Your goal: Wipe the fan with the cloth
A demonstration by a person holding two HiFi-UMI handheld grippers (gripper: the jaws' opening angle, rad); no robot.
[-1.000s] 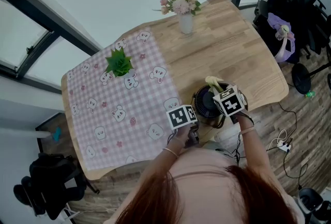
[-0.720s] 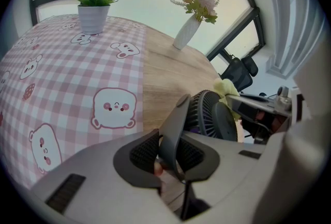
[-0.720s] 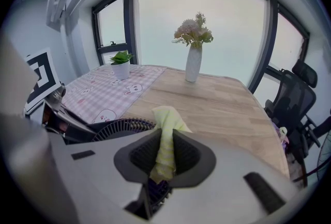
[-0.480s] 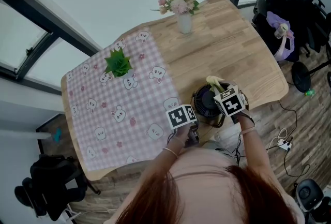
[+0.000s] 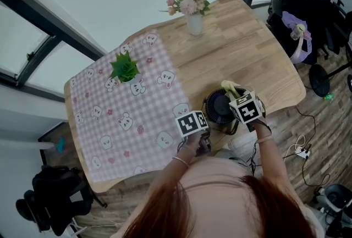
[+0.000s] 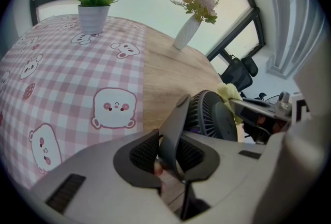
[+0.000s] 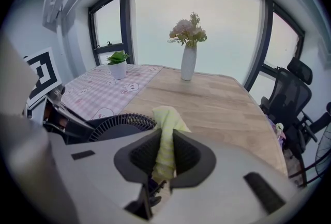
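A small dark round fan (image 5: 220, 107) stands near the front edge of the wooden table (image 5: 242, 50). My left gripper (image 6: 169, 150) is shut on the fan's grey stand arm (image 6: 175, 124), holding the fan (image 6: 212, 120) from its left side. My right gripper (image 7: 164, 155) is shut on a pale yellow cloth (image 7: 165, 140), which lies against the fan's grille (image 7: 120, 125). In the head view the cloth (image 5: 229, 87) pokes out at the fan's far right edge, just beyond the right gripper (image 5: 237, 100).
A pink checked mat with bear prints (image 5: 126, 110) covers the table's left half. On it stands a small potted plant (image 5: 125, 66). A white vase of flowers (image 5: 191, 9) is at the far edge. An office chair (image 5: 316, 0) stands to the right, off the table.
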